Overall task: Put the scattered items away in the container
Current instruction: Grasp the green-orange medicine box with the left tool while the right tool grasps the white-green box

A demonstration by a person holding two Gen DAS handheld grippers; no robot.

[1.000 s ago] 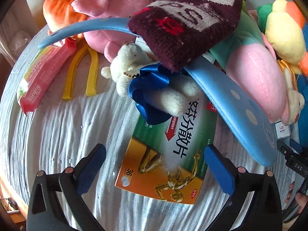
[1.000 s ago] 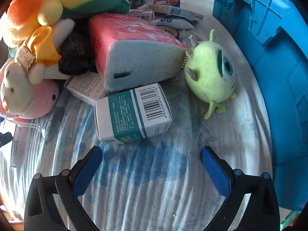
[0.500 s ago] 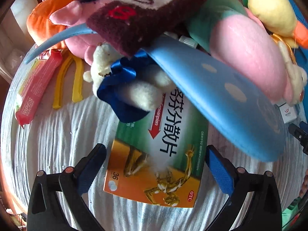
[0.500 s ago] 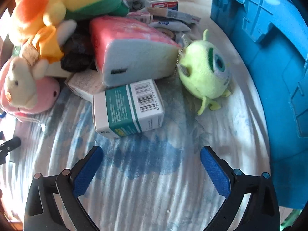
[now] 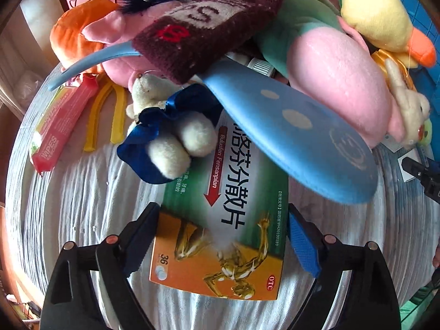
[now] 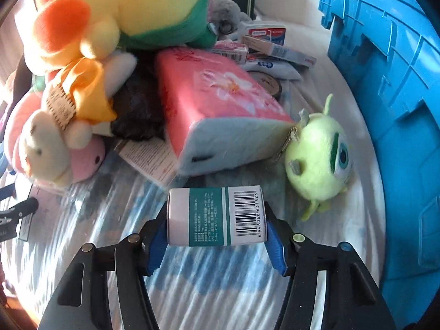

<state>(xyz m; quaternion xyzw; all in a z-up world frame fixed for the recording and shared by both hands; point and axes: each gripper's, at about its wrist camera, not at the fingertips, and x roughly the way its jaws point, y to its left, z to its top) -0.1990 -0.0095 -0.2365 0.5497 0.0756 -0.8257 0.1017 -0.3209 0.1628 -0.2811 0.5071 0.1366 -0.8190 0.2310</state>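
Observation:
In the left wrist view, my left gripper [image 5: 220, 236] has closed onto a green and orange medicine box [image 5: 222, 231]; both pads touch its side edges. A small white bear with a blue ribbon [image 5: 165, 126] and a blue spotted paddle [image 5: 291, 132] lie on the box's far end. In the right wrist view, my right gripper [image 6: 216, 233] is shut on a white and teal barcode box [image 6: 217, 216], held crosswise. The blue container [image 6: 390, 88] stands to its right.
Left wrist view: pink wipes pack [image 5: 57, 126], yellow strap [image 5: 107, 118], maroon knit hat [image 5: 203, 22], pink and green plush [image 5: 335, 77]. Right wrist view: green one-eyed plush [image 6: 319, 159], pink tissue pack [image 6: 220, 115], yellow plush [image 6: 123, 8], small bear with yellow bow [image 6: 57, 134], several small boxes behind.
My right gripper moved forward and shut on the barcode box. My left gripper advanced along the medicine box and its jaws narrowed onto its sides.

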